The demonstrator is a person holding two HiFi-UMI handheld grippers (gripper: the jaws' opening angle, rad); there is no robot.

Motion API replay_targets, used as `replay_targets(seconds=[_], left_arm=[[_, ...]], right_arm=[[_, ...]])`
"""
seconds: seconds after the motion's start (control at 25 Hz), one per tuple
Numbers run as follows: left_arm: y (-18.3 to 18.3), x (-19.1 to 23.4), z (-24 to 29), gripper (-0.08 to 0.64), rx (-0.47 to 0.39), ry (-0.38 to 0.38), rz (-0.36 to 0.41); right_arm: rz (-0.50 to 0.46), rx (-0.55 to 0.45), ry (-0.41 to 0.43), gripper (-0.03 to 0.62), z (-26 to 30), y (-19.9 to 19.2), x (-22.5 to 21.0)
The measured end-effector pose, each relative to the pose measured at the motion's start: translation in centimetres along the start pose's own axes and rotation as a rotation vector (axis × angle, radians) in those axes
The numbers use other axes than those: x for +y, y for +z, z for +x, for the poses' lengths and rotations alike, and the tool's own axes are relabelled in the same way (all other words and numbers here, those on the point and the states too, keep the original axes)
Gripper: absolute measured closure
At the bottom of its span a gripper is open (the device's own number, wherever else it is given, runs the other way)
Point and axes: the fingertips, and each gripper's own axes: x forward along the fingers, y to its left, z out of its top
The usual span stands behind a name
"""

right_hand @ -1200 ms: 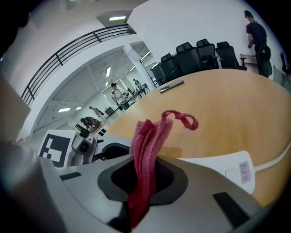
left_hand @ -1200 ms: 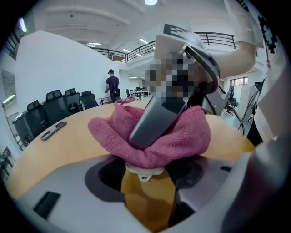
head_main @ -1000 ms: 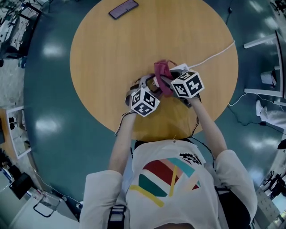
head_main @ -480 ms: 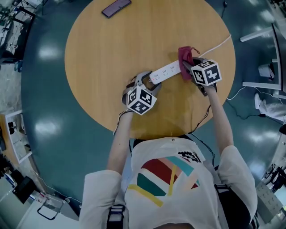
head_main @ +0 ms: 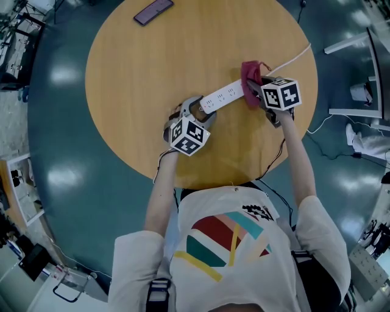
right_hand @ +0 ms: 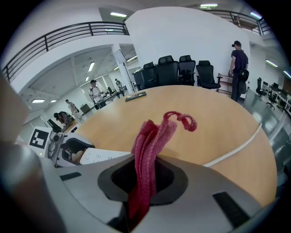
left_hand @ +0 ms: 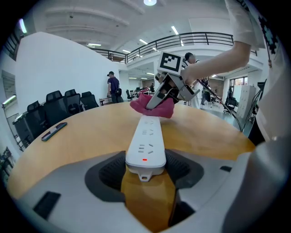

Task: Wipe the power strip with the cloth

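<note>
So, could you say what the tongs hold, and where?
Left tongs clamp the strip at its lit end; right tongs pinch the cloth by its folds.

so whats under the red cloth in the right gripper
The far end of the white power strip lies under the cloth, which the right gripper pinches. That end's sockets and the cable's joint are covered.

A round, light wooden table [head_main: 140,91] carries a white power strip [head_main: 220,96] lying slantwise right of its middle, the strip's white cable [head_main: 291,62] running off over the right edge, and a dark flat phone [head_main: 153,11] at the far edge.
</note>
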Motion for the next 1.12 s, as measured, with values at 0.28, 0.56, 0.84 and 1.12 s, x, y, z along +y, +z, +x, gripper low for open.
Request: replay_targets(seconds=[0.28,0.56,0.84,1.12], left_arm=[[-0.2,0.1,-1.5,0.249,-0.033,-0.007,0.000],[0.9,1.1,-6.5,0.307,-0.135,0.097,-0.112],[5.0,0.8,-5.3,0.517,-0.175,0.076,-0.096],[1.1,0.4,-2.3,0.518,-0.024,-0.014,-0.235]], right_arm=[[0.000,-0.034,-0.043,0.554,-0.1,0.0,0.3],[0.105,-0.105,-0.063,0.554,-0.7,-0.5,-0.4],[0.132,-0.115,-0.053,0.554,-0.7,-0.5,-0.3],[0.141,-0.119,-0.056,0.554,-0.6,-0.5,-0.1]])
